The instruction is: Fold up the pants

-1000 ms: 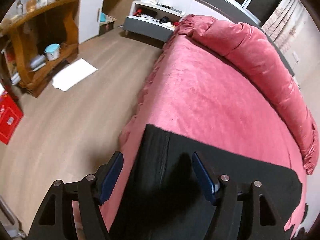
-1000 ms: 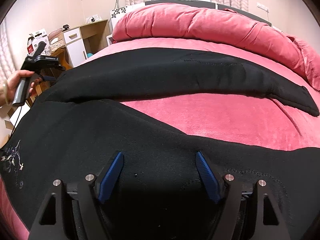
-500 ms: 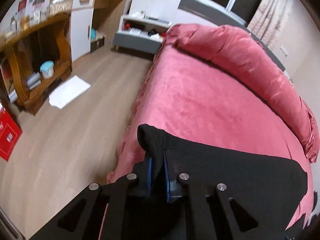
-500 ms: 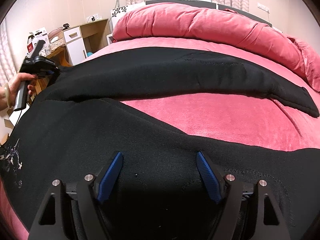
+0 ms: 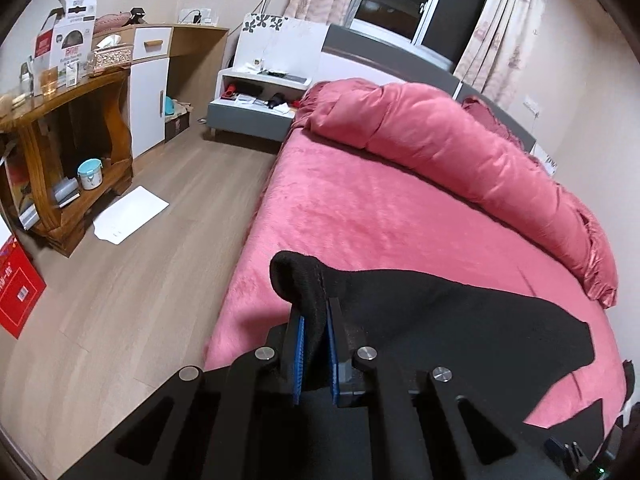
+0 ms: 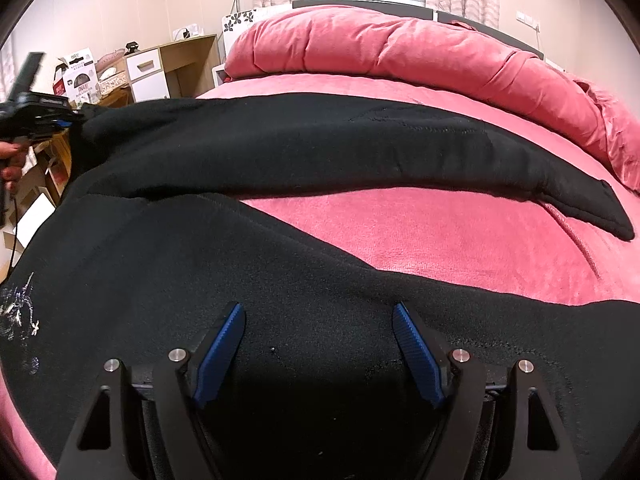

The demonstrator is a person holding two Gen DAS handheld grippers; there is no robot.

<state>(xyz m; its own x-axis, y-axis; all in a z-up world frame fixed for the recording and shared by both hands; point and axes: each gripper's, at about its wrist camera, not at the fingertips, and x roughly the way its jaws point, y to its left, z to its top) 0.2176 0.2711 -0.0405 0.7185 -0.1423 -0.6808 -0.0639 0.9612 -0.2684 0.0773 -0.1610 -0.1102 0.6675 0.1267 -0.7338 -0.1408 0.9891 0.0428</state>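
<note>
Left wrist view first: nearest me, the left gripper (image 5: pixel 316 354) has its blue-padded fingers (image 5: pixel 299 360) clamped on a bunched corner of the black pants (image 5: pixel 440 320), a rounded nub of cloth standing up past the tips. From that pinch the fabric runs away to my right across the pink bed (image 5: pixel 360 216). In the right wrist view, the right gripper (image 6: pixel 318 350) hangs low over the nearer stretch of the pants with its fingers (image 6: pixel 218 354) spread wide, clamped on nothing; I cannot tell if the tips touch the cloth. Beyond them one leg (image 6: pixel 360 152) lies as a long, thick band across the bed, tapering to a cuff at the right, with a wedge of bare bedding between it and the nearer leg. A pale embroidered motif (image 6: pixel 20 312) shows at the left edge. The cloth looks heavy, matte and fleece-like; the bedding is plush and probably grips it. My worry: the left pinch holds only a corner, so a hard pull could drag the whole garment askew or slip the seam free, and with the right side unheld the fold may skew. Farthest back, a rolled pink duvet (image 6: pixel 400 52) sits at the head of the bed.
</note>
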